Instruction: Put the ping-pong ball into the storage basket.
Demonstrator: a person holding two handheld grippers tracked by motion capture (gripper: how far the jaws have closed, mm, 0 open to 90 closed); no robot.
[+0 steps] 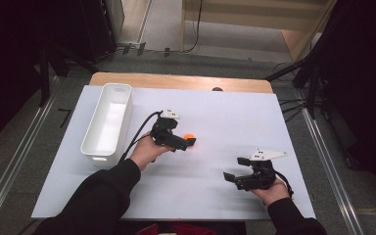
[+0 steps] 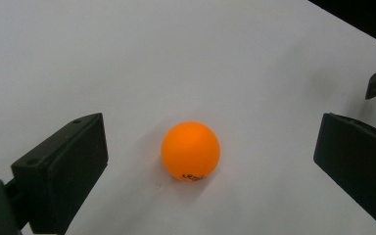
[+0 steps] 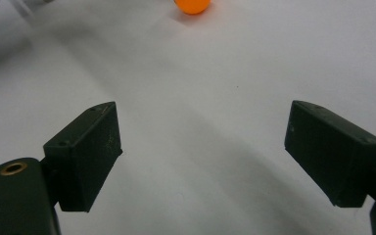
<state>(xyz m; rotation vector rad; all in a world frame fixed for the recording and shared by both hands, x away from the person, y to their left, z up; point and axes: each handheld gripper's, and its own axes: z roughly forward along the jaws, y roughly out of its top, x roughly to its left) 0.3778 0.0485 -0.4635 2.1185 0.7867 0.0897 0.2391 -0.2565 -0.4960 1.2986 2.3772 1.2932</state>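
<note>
Both jaws of the left gripper (image 2: 210, 161) stand wide apart in its own view, one black pad at the lower left of the frame and the other at the right edge, with the orange ball (image 2: 190, 151) sitting between them on the white table top (image 2: 176, 58), touching neither pad. Small dark print shows low on the ball's near side. From the high view, the same left gripper (image 1: 190, 141) lies near the middle of the frame, held by the person's left hand (image 1: 146, 151), and the ball (image 1: 189, 136) peeks out as a spot of orange right at its tip. Over at the lower right of that frame, the right gripper (image 1: 236, 169) rests in the person's right hand (image 1: 273, 190), well apart from the ball, its jaws spread wide and gripping nothing. Its own view agrees: the right gripper (image 3: 203, 147) shows bare white table between its two pads, while the ball (image 3: 192, 6) sits cut off at the top edge of the frame, slightly left of centre. A long white bin (image 1: 90, 142) stands at the left of the high view, upright on the table, just beside the left forearm's dark sleeve (image 1: 98, 196). A black cable (image 1: 139, 128) trails from the left gripper toward the bin.
</note>
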